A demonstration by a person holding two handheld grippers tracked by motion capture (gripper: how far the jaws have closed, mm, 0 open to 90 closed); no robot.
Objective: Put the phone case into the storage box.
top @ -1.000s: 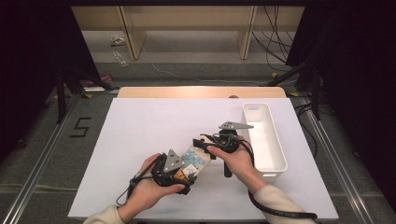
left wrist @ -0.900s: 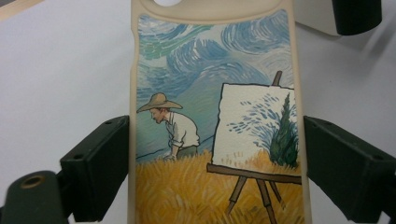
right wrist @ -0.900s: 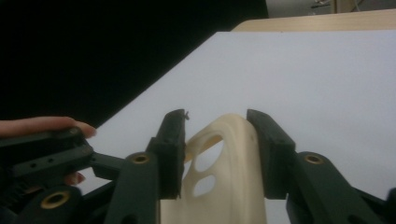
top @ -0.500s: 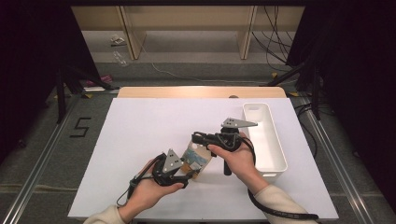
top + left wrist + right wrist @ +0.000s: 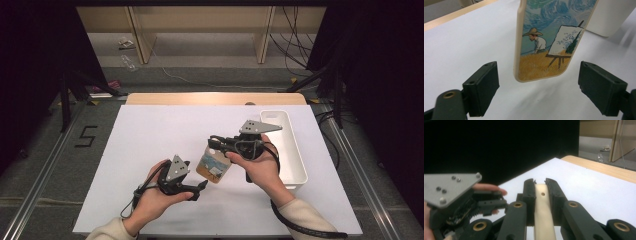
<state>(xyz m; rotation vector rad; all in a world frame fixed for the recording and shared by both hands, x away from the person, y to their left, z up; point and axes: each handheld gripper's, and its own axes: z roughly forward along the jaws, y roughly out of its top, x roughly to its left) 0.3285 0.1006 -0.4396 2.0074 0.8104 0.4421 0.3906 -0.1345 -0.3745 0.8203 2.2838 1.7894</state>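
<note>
Right gripper (image 5: pixel 216 144) clamped on phone case (image 5: pixel 214 166) (painted back), lifted off table (image 5: pixel 150 130), left gripper (image 5: pixel 200 187) open just below it

Cream-edged phone case (image 5: pixel 214 166) with painted wheatfield-and-easel scene, upright on edge, lifted above the white table (image 5: pixel 150 140).

The phone case (image 5: pixel 546 40) looks like smooth, glossy printed plastic; the table (image 5: pixel 165 130) is matt white, edged in wood.
</note>
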